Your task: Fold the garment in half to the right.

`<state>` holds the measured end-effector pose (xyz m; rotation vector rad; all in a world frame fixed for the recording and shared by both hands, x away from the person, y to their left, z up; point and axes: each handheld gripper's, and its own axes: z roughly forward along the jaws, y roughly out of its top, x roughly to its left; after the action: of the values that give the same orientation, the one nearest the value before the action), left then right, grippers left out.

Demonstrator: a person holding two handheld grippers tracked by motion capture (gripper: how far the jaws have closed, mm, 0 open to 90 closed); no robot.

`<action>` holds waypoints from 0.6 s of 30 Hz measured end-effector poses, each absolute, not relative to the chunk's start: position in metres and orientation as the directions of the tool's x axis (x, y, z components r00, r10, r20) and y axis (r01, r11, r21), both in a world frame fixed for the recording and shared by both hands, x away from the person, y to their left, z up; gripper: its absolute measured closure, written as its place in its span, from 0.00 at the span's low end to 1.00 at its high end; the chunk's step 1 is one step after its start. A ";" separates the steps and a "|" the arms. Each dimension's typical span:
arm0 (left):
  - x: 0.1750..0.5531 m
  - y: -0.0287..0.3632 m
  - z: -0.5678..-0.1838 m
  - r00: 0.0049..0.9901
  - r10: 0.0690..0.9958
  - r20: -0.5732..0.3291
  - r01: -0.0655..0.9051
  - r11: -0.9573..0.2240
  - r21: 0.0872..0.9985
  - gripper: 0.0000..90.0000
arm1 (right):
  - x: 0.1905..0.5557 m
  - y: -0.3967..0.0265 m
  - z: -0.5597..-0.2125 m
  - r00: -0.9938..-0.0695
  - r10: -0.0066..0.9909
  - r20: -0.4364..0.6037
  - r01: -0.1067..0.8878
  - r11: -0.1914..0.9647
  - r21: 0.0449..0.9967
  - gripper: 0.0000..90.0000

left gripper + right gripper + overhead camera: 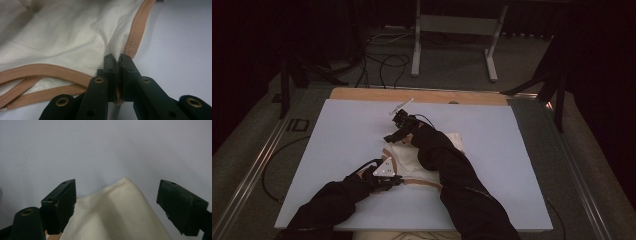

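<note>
Where the high view looks down on the pale table (342, 150), a cream garment (412, 162) with tan trim lies near its middle, partly under the person's dark sleeves. The left gripper (394, 181) sits at the garment's near edge, its grey three-cornered plate facing up, and its jaws point into the tan-edged hem. The right gripper (393, 136) is beyond it, at the garment's far side, with its cable looping off behind.

In the left gripper view, the left gripper (118, 61) has its jaws pressed together on the garment's tan trim (136, 30), a sliver of cloth showing between the pads. The cream cloth (70, 37) spreads ahead and to the left of the jaws, puckered where it is pinched; bare table lies to their right.

In the right gripper view, the right gripper (116, 193) has its jaws standing wide apart. A peak of the cream cloth (117, 215) rises between them, close against the left jaw and clear of the right one, with plain table surface ahead.
</note>
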<state>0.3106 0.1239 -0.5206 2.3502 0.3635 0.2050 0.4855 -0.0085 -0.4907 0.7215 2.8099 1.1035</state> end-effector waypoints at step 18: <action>0.311 0.125 -0.521 0.946 0.324 0.021 0.216 -0.675 0.705 0.96 | 0.500 0.015 -0.504 -0.871 0.482 0.098 0.436 0.665 0.607 0.60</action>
<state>0.3114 0.1246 -0.5211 2.3358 0.3790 0.1848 0.4997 0.0151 -0.5035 0.7736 2.8010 0.9922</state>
